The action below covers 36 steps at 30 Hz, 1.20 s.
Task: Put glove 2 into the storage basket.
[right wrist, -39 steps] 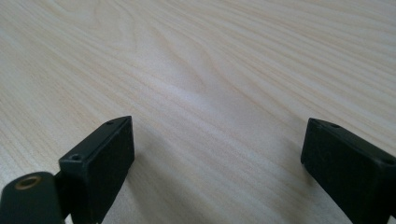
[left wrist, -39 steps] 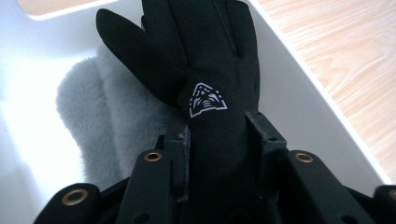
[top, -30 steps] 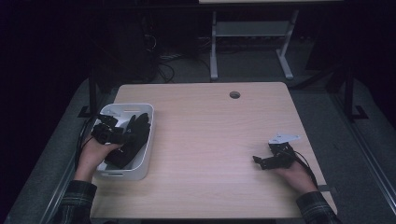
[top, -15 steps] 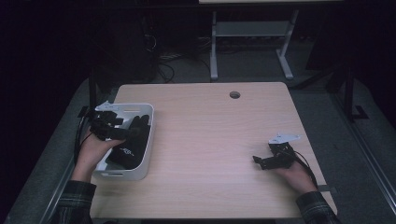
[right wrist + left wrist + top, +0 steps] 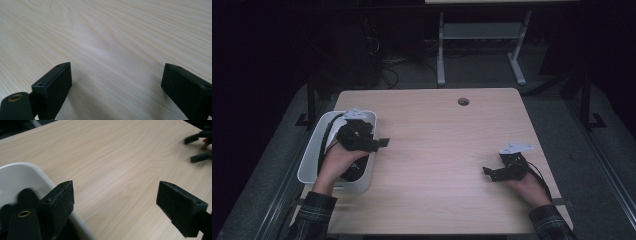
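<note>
While your left gripper hangs over the inner rim of the white bin, its jaws have just been opening and now stand wide with nothing between them, so the dark object lies loose in the bin under your left hand, at the near end. In the left gripper view the left pad sits right against the bin's wall; a careless sweep toward the middle of the desk could catch that rim and drag or tip the bin, which stands at the desk's left edge with little margin beside it. The dark object's shape is too dim to tell in the high view, so a re-grasp aimed by guess may close on the wall instead. Your right gripper rests low over bare wood near the desk's right side, jaws likewise spread and empty; its pads lie close to the surface and could scrape if you slide rather than lift. The 2 grippers are well apart, so collision between them is unlikely unless both move to the centre together.
</note>
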Motion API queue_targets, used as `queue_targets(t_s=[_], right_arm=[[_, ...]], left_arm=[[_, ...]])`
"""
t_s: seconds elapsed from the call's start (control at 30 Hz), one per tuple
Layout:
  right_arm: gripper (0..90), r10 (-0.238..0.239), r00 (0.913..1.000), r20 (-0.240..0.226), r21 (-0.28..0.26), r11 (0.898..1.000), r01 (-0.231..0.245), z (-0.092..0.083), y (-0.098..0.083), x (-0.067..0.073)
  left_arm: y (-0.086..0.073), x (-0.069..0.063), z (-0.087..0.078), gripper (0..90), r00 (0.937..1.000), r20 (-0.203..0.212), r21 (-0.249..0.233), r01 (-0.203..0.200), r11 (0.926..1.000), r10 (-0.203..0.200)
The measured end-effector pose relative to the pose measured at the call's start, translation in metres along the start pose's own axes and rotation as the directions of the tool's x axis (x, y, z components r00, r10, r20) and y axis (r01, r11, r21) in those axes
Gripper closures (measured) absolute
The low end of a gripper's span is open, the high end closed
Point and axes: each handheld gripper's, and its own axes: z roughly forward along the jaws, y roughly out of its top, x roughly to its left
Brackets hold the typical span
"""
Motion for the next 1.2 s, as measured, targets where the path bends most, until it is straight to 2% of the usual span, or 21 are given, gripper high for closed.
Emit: queue_targets(t_s=[0.17,0.33,0.5,0.6,0.83,0.9,1.0,1.2], right_arm=[[9.4,0.001,1.0,-0.001,0.0,1.0,-0.001,0.0,0.0,0.0],[9.4,0.0,1.0,0.0,0.0,1.0,0.0,0.0,0.0,0.0],[9.4,0.0,1.0,0.0,0.0,1.0,0.0,0.0,0.0,0.0],[9.4,-0.001,1.0,0.0,0.0,1.0,0.001,0.0,0.0,0.0],[9.4,-0.001,1.0,0.0,0.0,1.0,0.001,0.0,0.0,0.0],[9.4,-0.003,1.0,-0.001,-0.001,1.0,0.003,0.0,0.0,0.0],[9.4,-0.002,1.0,-0.001,0.0,1.0,0.002,0.0,0.0,0.0],[9.4,-0.001,1.0,-0.001,0.0,1.0,0.001,0.0,0.0,0.0]], left_arm=[[0.002,-0.022,0.023,13.9,0.9983,0.049,0.008,-0.032,0.9994,0.032],[-0.001,-0.041,0.047,13.9,0.9952,0.086,0.013,-0.048,0.9988,0.047],[-0.007,-0.058,0.068,13.9,0.9913,0.103,0.03,-0.085,0.9959,0.082],[-0.013,-0.065,0.077,13.9,0.9895,0.113,0.038,-0.094,0.9948,0.09],[-0.033,-0.076,0.099,13.9,0.9849,0.134,0.056,-0.118,0.9915,0.11],[-0.038,-0.076,0.104,13.9,0.9829,0.136,0.068,-0.134,0.9887,0.124],[-0.045,-0.077,0.112,13.2,0.9829,0.136,0.077,-0.136,0.9878,0.124],[-0.059,-0.081,0.127,12.8,0.9786,0.12,0.124,-0.182,0.9755,0.167]])
